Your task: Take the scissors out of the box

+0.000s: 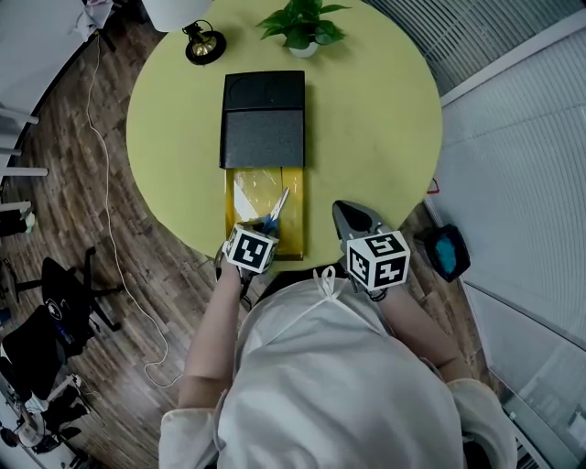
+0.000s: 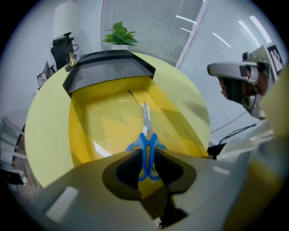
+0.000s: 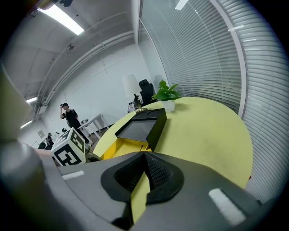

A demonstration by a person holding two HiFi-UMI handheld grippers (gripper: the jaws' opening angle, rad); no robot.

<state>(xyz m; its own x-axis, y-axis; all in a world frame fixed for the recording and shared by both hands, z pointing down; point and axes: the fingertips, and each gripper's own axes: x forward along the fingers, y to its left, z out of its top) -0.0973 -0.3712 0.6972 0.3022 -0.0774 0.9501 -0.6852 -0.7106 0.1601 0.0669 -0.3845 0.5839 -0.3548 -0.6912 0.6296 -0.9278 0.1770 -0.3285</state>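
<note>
The blue-handled scissors lie in the open yellow tray of the box, blades pointing towards its black sleeve. My left gripper points steeply down at the tray's near end. In the left gripper view the blue handles sit between its pads, which press on them from both sides, so the left gripper is shut on the scissors. My right gripper hovers at the table's near edge, right of the tray, shut with nothing in it.
The round yellow table also carries a potted plant and a lamp base at the far side. A white cable and a dark office chair are on the wooden floor at left, and a blue-black object at right.
</note>
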